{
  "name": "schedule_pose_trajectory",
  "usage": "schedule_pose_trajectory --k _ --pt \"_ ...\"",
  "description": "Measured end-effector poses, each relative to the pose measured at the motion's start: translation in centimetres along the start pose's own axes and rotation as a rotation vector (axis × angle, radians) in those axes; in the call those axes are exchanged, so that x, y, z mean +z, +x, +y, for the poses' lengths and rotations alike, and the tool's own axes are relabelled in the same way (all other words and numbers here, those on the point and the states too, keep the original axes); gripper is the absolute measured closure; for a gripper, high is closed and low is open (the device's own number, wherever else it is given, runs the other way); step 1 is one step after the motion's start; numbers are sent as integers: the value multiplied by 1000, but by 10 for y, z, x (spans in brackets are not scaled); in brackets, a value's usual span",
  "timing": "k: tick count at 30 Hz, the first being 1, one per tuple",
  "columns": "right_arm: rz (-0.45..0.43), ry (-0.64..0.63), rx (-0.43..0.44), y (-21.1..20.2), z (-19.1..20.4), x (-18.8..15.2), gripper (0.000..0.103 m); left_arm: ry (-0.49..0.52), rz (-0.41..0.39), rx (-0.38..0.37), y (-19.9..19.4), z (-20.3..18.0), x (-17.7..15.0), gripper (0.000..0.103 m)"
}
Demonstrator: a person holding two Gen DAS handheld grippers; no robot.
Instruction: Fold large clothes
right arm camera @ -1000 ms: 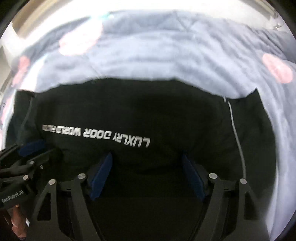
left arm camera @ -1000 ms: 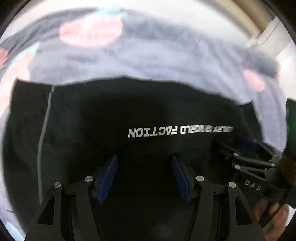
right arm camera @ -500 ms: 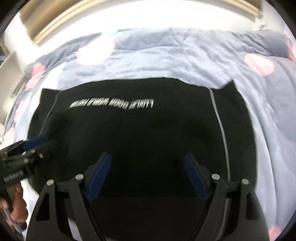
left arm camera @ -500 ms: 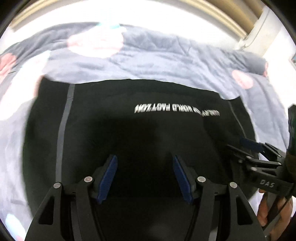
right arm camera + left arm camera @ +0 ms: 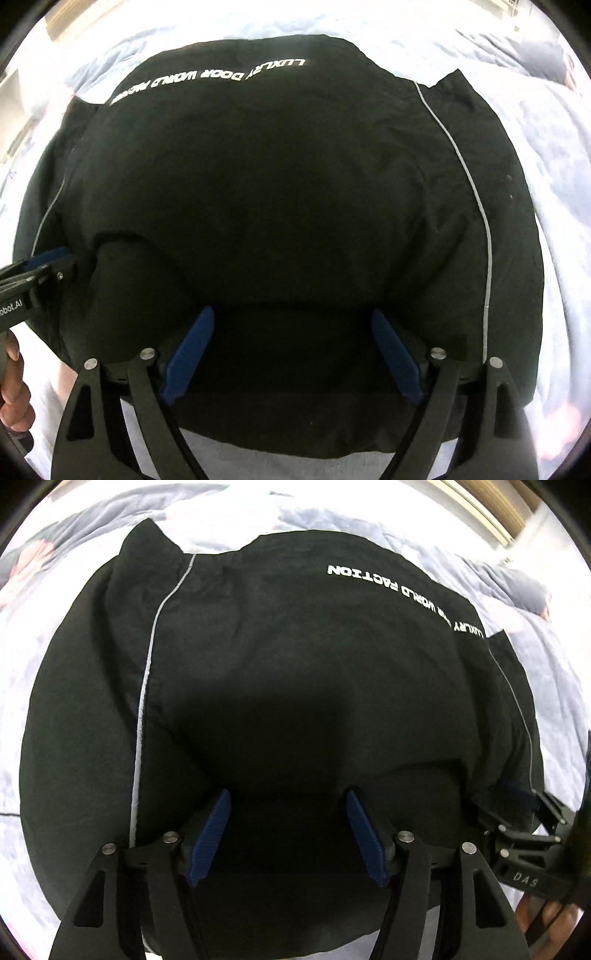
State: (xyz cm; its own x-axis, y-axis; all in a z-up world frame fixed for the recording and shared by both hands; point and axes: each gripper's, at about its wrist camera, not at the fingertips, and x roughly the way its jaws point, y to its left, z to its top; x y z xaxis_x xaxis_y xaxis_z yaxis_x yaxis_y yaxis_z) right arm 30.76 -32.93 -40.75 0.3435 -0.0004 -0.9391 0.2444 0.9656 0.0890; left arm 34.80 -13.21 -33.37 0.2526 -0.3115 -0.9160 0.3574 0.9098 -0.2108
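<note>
Left wrist view: left gripper (image 5: 286, 830) jaws have just been widening, nothing pinched, black garment (image 5: 295, 672) lying folded on the grey bedspread (image 5: 535, 635); right wrist view: right gripper (image 5: 291, 354) likewise spreading and empty (fold looks released, next fold pending).

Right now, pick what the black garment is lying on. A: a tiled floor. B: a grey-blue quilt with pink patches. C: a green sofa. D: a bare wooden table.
B: the black garment is spread on a grey-blue quilt that shows pink patches at its edges.
</note>
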Motion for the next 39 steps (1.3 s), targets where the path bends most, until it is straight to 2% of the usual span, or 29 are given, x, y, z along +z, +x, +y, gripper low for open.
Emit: schedule_pose_trajectory --k 3,5,7,10,13,16,19,24,28,32,36,39 --pt "0 53 89 -22 -19 6 15 -1 -2 -35 -17 3 -1 36" --pt "-36 92 106 -42 -40 7 15 -4 -20 -62 -36 13 -1 36" --pt "-87 117 83 -59 -64 14 15 -5 -61 -60 -59 26 -3 35" --pt "-136 154 1 -74 -102 25 14 -26 -110 -40 -84 50 5 35" --pt "-127 197 -52 -77 -135 29 14 -61 -131 -10 -98 78 14 35" --pt "-129 213 -75 -70 -152 39 14 -117 -138 9 -105 113 23 35" --pt "-115 226 -71 -52 -162 49 14 -137 -118 -40 -96 132 28 35" --pt "-74 262 22 -32 -182 50 14 -203 -31 -124 -57 162 42 35" --pt "-37 238 78 -14 -184 50 14 -227 -41 -114 -37 167 43 35" --pt "-15 222 139 0 -189 49 14 -219 -9 -176 -20 166 44 35" --pt "22 318 273 21 -211 51 11 -227 29 -232 -6 168 44 31" --pt "45 397 384 38 -223 49 10 -210 18 -225 -1 165 46 31"
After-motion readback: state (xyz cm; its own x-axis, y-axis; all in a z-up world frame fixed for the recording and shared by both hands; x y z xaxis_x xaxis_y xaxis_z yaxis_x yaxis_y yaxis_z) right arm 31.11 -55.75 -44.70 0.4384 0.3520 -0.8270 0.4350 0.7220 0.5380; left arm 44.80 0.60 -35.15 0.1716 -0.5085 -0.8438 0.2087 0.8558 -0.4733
